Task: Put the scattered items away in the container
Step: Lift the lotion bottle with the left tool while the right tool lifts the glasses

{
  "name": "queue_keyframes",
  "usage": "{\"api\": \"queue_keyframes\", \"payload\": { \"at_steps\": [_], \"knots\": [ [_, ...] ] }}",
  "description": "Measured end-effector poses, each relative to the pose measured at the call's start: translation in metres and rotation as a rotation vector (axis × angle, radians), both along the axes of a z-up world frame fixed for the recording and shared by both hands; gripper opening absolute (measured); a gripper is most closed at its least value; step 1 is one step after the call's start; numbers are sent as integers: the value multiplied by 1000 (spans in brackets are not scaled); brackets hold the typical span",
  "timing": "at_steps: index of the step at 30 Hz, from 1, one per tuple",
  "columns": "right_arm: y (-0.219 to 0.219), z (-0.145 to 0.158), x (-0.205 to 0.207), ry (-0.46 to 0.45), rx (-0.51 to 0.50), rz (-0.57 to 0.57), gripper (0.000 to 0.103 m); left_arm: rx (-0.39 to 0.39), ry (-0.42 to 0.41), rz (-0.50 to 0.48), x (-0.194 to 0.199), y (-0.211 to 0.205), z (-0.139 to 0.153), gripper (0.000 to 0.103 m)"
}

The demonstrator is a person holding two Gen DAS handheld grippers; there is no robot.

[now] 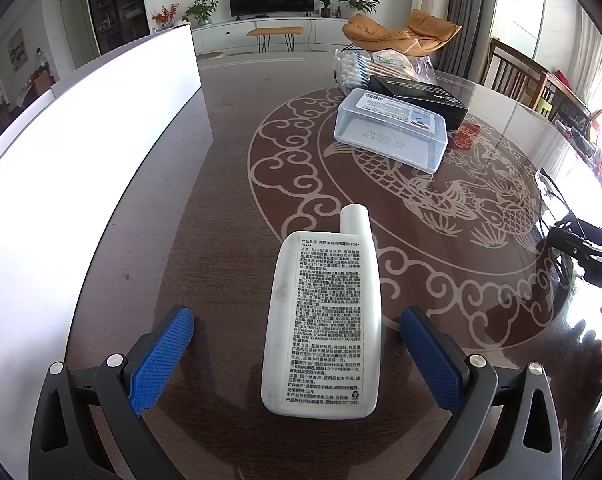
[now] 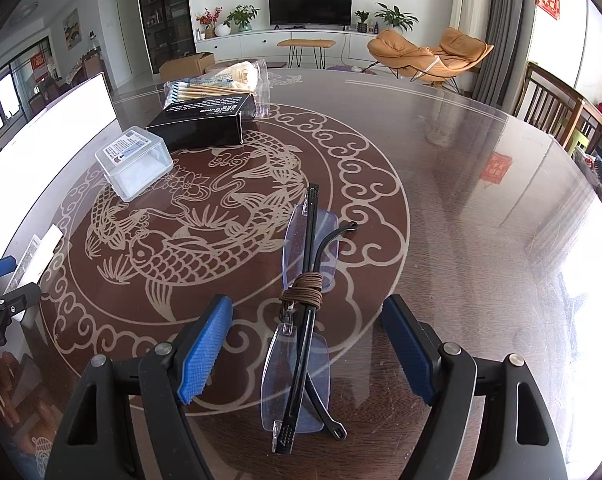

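A white sunscreen bottle [image 1: 325, 320] lies flat on the glass-topped table, label up and cap pointing away. My left gripper [image 1: 297, 316] is open, its blue pads [image 1: 165, 356] on either side of the bottle and apart from it. Folded rimless glasses [image 2: 305, 320], bound with a brown cord [image 2: 304, 290], lie on the table between the fingers of my right gripper [image 2: 307, 304], which is open and clear of them. The white container [image 1: 101, 140] stands to the left of the bottle; its inside is hidden.
At the far side lie a clear plastic box [image 1: 393, 132], a black carton [image 1: 421, 96] and a bag of cotton swabs [image 1: 373, 68]. They also show in the right wrist view as the clear box [image 2: 135, 162] and the carton [image 2: 205, 120]. Wooden chairs [image 2: 557, 108] stand beyond the table's right edge.
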State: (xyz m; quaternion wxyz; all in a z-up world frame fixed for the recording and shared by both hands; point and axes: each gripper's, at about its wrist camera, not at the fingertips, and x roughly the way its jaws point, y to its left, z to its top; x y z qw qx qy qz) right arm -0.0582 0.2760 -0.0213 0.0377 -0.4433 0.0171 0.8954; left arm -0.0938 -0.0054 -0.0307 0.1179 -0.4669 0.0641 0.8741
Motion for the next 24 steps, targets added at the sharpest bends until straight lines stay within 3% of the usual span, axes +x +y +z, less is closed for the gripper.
{"api": "queue_keyframes", "payload": {
  "at_steps": [5, 11, 12, 14, 15, 16, 17, 18, 19, 24],
  "knots": [
    [0, 0, 0, 0, 0, 0, 79, 0, -2, 38, 1, 3, 0, 103],
    [0, 0, 0, 0, 2, 0, 79, 5, 2, -22, 0, 13, 1, 101],
    [0, 0, 0, 0, 3, 0, 79, 8, 12, -17, 0, 12, 2, 97],
    [-1, 0, -1, 0, 2, 0, 79, 22, 45, -10, 4, 7, 7, 59],
    [-1, 0, 0, 1, -1, 1, 79, 24, 53, -16, 4, 7, 8, 51],
    [0, 0, 0, 6, -6, 0, 77, 19, 50, -23, 4, 7, 9, 51],
    [1, 2, 1, 19, -22, 3, 70, 18, 43, -29, 4, 7, 9, 51],
    [2, 4, 2, 28, -29, 8, 24, 24, 30, -33, 5, 7, 11, 51],
    [2, 5, 3, 28, -33, 11, 11, 40, 13, -36, 6, 7, 12, 51],
    [0, 23, 25, 62, -129, 37, 11, 89, 14, -26, 29, 7, 26, 51]
  ]
}}
